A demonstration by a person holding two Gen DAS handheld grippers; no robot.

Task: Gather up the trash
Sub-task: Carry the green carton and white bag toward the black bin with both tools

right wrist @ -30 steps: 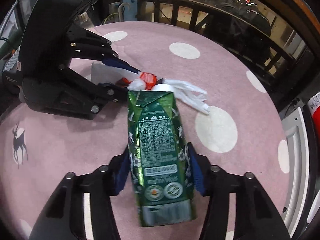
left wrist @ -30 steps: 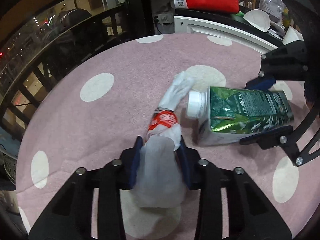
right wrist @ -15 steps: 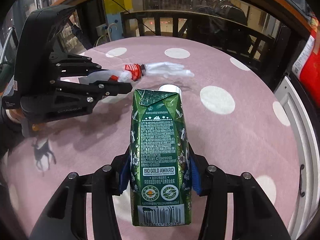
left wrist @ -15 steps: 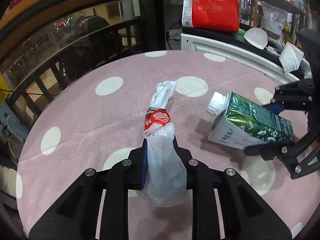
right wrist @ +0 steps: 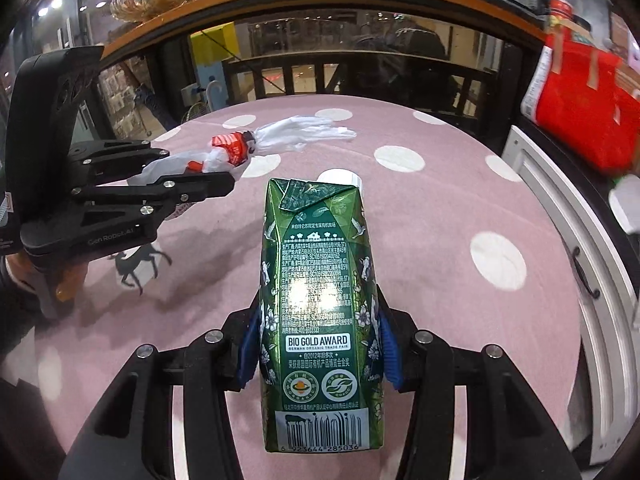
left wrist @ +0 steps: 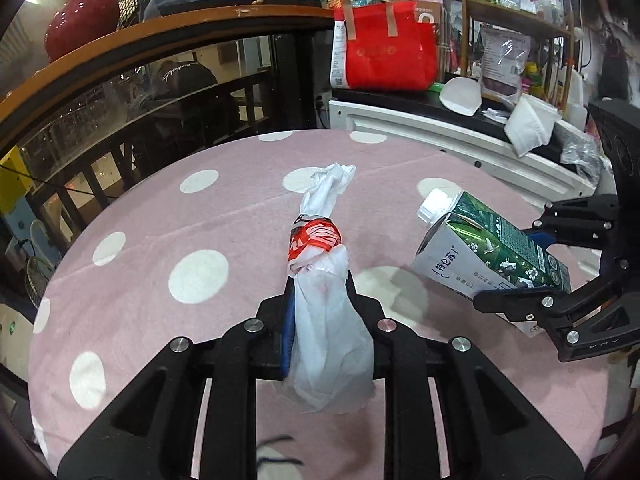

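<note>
A: Left wrist view first. What is the left gripper doing?

B: Its jaws are clamped tight on a twisted white plastic bag with a red printed band around its middle. The bag sticks out forward past the fingers, above the pink table with white polka dots, and its far end is a knotted tail.

A: And the right side of that view?

B: The right gripper reaches in from the edge, closed on a green milk carton. The carton is tilted, its white cap pointing up and to the left, clear of the cloth, with its shadow below it.

A: Anything behind?

B: A red tote bag on a dark counter beyond the table, and a red vase on a curved wooden ledge.

A: Now the right wrist view.

B: The blue pads press both sides of the carton near its lower end; the barcode faces the camera and the folded top points away. To the left, the left gripper holds the bag off the table, red band just past the fingertips. A dark deer print shows on the cloth beneath it.
</note>
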